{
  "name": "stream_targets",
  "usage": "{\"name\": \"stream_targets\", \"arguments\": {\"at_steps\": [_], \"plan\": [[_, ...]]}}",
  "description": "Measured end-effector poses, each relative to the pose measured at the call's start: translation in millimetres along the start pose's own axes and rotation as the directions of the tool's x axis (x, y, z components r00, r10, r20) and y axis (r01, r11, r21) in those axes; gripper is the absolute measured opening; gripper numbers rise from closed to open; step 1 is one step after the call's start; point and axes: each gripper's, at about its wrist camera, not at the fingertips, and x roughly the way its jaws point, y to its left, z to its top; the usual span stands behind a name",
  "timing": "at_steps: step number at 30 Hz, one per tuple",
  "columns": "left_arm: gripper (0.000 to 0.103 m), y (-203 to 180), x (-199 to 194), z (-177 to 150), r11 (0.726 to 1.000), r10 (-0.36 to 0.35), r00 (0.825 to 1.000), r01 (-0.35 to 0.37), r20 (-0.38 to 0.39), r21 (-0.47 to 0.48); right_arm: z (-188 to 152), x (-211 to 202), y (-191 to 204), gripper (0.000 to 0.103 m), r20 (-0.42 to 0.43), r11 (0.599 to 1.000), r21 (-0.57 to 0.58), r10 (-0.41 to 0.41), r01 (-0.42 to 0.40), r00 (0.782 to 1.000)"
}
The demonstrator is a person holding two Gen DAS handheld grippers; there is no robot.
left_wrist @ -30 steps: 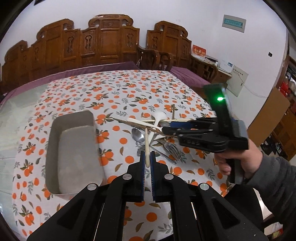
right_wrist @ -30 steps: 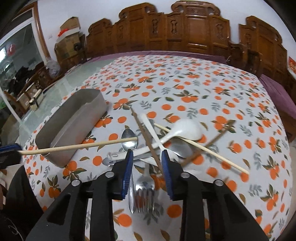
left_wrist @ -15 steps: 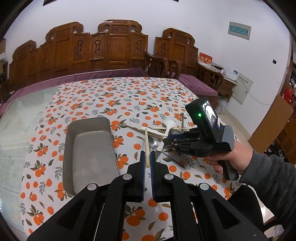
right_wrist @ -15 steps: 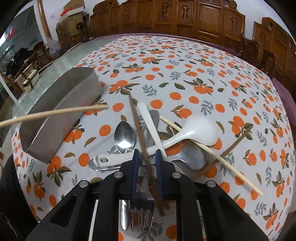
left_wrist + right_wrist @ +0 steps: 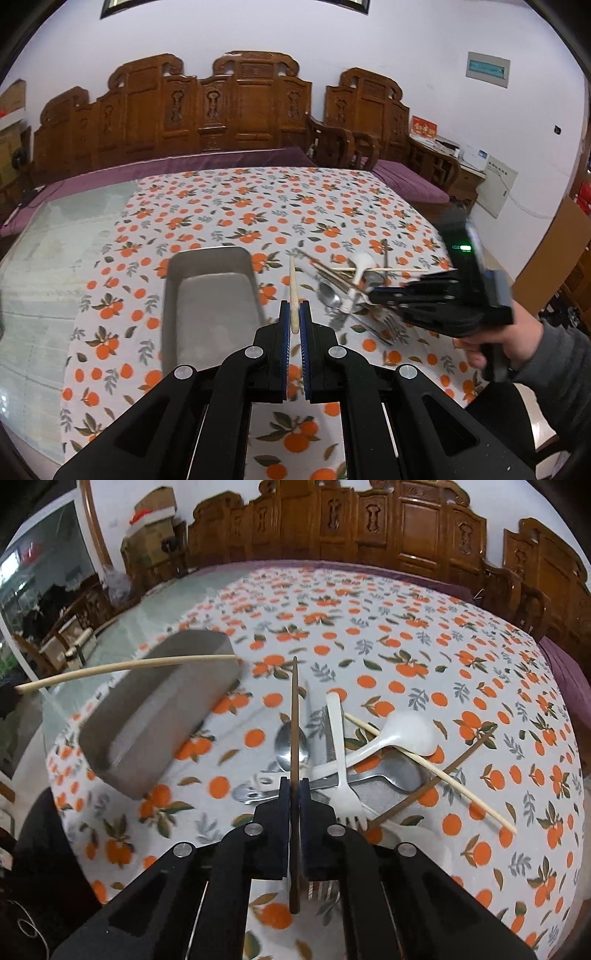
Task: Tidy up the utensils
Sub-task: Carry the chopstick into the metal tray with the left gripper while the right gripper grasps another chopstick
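Note:
My left gripper (image 5: 294, 314) is shut on a pale chopstick (image 5: 293, 284) and holds it in the air just right of the grey metal tray (image 5: 210, 306). In the right wrist view that pale chopstick (image 5: 129, 666) hangs over the tray (image 5: 155, 716). My right gripper (image 5: 294, 786) is closing its jaws, with the pads pressed on a dark chopstick (image 5: 294, 716) that points away over the utensil pile. The pile holds a white spoon (image 5: 402, 731), a white fork (image 5: 341, 760), a metal spoon (image 5: 286, 744) and two more chopsticks.
A person's hand (image 5: 517, 339) holds the right gripper (image 5: 373, 295) over the pile. The table wears an orange-print cloth (image 5: 369, 627); bare glass lies to its left. Carved wooden chairs (image 5: 240, 107) line the far side.
The right jaws have closed on the dark chopstick and raised it off the pile. The left gripper, still gripping the pale chopstick, has drawn back and up, nearer the tray.

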Motion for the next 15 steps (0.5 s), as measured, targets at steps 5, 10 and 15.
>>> {"name": "stream_targets", "arguments": {"at_steps": [5, 10, 15], "plan": [[0.004, 16.5, -2.8, 0.7, 0.998, 0.058, 0.998, -0.058, 0.022, -0.006, 0.4, -17.9, 16.3, 0.006, 0.037, 1.0, 0.019, 0.012, -0.013, 0.999], [0.004, 35.2, 1.5, -0.8, 0.993, 0.115, 0.993, -0.115, 0.018, -0.012, 2.5, -25.7, 33.7, 0.006, 0.056, 0.999, 0.034, 0.015, -0.017, 0.998], [0.004, 55.4, 14.6, -7.9, 0.985, 0.169, 0.986, -0.169, -0.013, -0.025, 6.8, -28.6, 52.6, 0.006, 0.065, 0.999, 0.021, 0.033, -0.035, 0.997]]}}
